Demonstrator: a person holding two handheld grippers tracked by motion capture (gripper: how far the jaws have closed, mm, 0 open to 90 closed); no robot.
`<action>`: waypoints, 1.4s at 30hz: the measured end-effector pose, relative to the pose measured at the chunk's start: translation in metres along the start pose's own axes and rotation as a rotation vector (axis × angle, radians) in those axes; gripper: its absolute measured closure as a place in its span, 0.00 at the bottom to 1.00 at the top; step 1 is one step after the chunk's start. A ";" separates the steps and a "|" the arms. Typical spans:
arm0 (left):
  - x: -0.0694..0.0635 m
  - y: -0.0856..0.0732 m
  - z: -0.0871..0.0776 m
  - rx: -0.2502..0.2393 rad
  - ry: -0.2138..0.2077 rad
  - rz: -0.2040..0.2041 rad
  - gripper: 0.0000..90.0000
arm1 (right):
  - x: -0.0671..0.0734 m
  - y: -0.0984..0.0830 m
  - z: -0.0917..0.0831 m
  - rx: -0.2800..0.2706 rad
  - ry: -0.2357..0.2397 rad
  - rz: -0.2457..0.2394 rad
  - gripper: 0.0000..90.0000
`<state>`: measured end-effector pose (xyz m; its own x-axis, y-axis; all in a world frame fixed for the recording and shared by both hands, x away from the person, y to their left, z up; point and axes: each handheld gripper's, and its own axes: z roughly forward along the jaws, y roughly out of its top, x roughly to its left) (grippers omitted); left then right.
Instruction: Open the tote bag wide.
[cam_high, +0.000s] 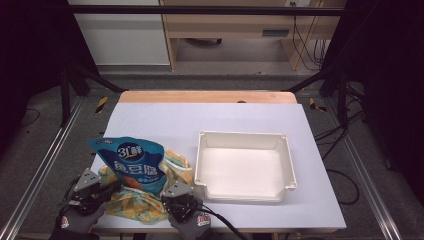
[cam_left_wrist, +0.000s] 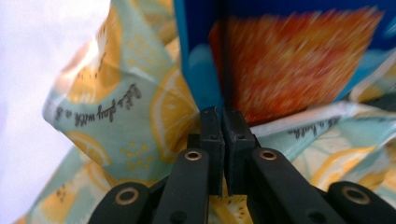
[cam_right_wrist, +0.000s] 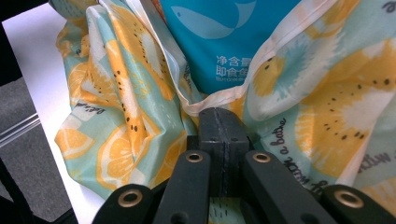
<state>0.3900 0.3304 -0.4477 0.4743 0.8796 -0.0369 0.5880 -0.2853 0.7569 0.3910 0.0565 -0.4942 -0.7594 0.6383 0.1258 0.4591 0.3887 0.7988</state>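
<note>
The surface (cam_high: 150, 117), covered in pale lavender, carries a white rectangular tray (cam_high: 289, 167) on its right half, long sides running left to right, standing apart from the other items.

At the near left lies a fabric bag (cam_high: 137, 206) printed with lemon slices on pale green; script on it reads partly "a little". A blue snack pouch (cam_high: 132, 164) stands up out of the fabric bag, its long axis rising away from the person and leaning slightly left. The snack pouch bears "3" and white Chinese characters, with an orange picture on its lower half; the right gripper view shows a white whale outline and smaller Chinese text.

Both forearms enter from the near edge, hands low, each gripper pointing forward. The left gripper (cam_left_wrist: 222, 122) has its jaws closed on the snack pouch's lower edge. The right gripper (cam_right_wrist: 224, 122) has its jaws fully closed on the fabric bag's rim, just below the snack pouch.
</note>
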 end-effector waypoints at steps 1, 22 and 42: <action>0.000 -0.002 0.001 0.008 0.002 0.001 0.97 | 0.000 0.000 0.000 0.000 0.000 -0.002 1.00; -0.004 -0.008 0.016 0.173 -0.003 0.041 0.98 | -0.007 -0.002 -0.008 0.019 0.009 0.005 1.00; 0.005 -0.010 -0.010 -0.008 -0.046 -0.039 0.72 | -0.010 0.010 -0.033 -0.088 0.060 -0.008 0.75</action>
<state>0.3801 0.3408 -0.4490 0.4811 0.8714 -0.0962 0.6011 -0.2480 0.7598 0.3880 0.0318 -0.4685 -0.7902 0.5938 0.1518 0.4126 0.3322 0.8482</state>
